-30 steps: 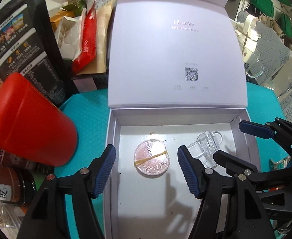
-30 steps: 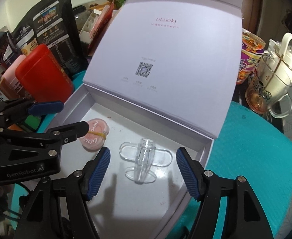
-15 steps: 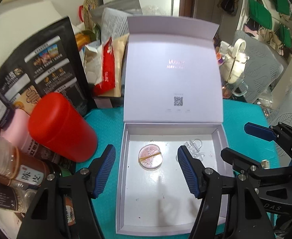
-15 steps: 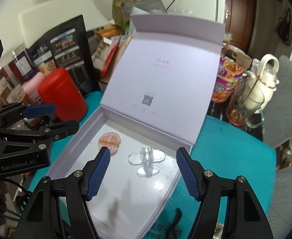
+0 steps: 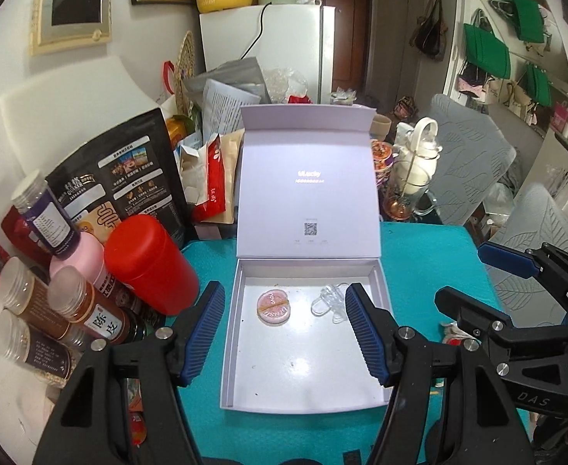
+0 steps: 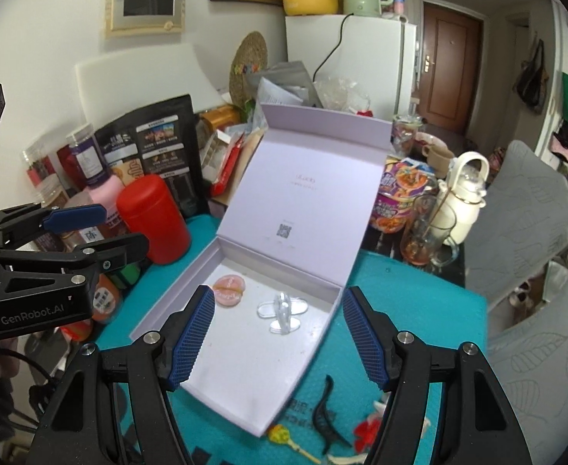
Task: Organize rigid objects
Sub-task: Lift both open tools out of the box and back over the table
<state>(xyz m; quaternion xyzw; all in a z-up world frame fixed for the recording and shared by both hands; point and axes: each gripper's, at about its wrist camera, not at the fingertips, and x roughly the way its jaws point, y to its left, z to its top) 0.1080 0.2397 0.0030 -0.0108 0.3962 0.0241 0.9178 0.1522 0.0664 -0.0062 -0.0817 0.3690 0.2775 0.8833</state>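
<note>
Both claws, left claw point(image 5: 284, 327) and right claw point(image 6: 274, 329), have pulled up, released and empty; pink disc point(image 5: 274, 307) and clear piece point(image 5: 328, 304) lie in the box point(image 5: 229, 333).

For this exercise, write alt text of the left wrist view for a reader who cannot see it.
An open white box on a teal mat holds a pink round case and a clear plastic piece. The empty, open left gripper hovers above.
</note>
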